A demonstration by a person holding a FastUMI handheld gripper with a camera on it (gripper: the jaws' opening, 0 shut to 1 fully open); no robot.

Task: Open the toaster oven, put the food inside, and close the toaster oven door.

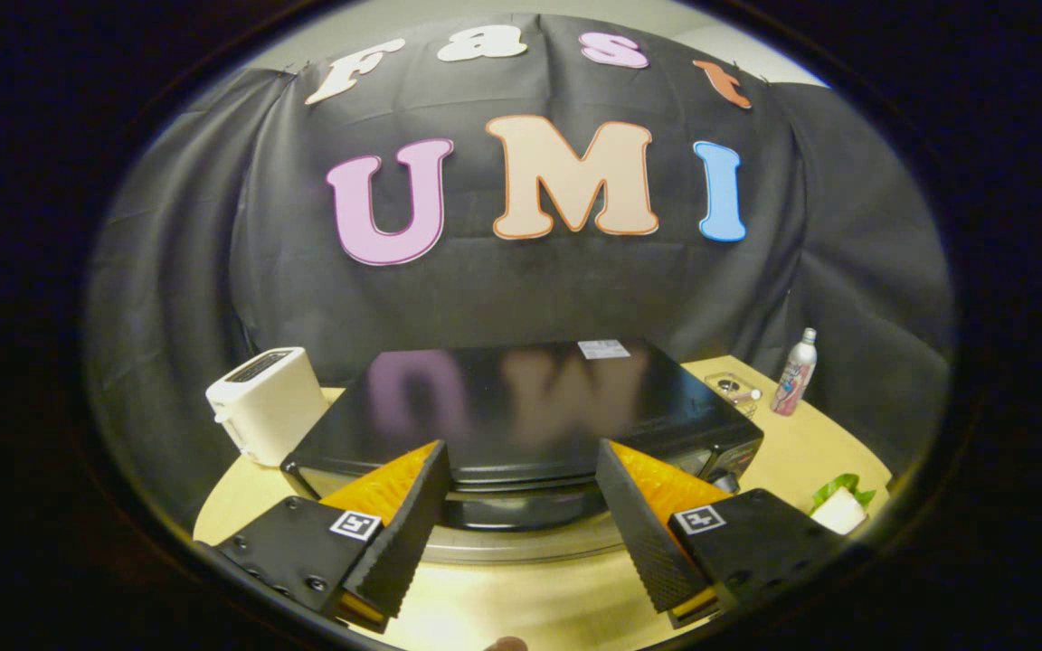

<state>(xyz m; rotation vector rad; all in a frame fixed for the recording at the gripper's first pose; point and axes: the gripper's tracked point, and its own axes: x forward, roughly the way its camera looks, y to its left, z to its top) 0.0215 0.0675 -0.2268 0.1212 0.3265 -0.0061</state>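
Tool (521,506) with fingers spread wide, gripping nothing, poised above the front edge of the black toaster oven (521,407), which sits on the pale tabletop (783,452). White toaster (266,404) stands just left of the oven; spray bottle (794,372) to its right rear; white-and-green food item (839,506) to its right front.

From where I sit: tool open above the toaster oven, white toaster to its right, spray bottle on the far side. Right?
Not quite. The gripper view shows the white toaster left of the toaster oven, not right. The rest holds: the tool is open above it, and the spray bottle stands on the far side.
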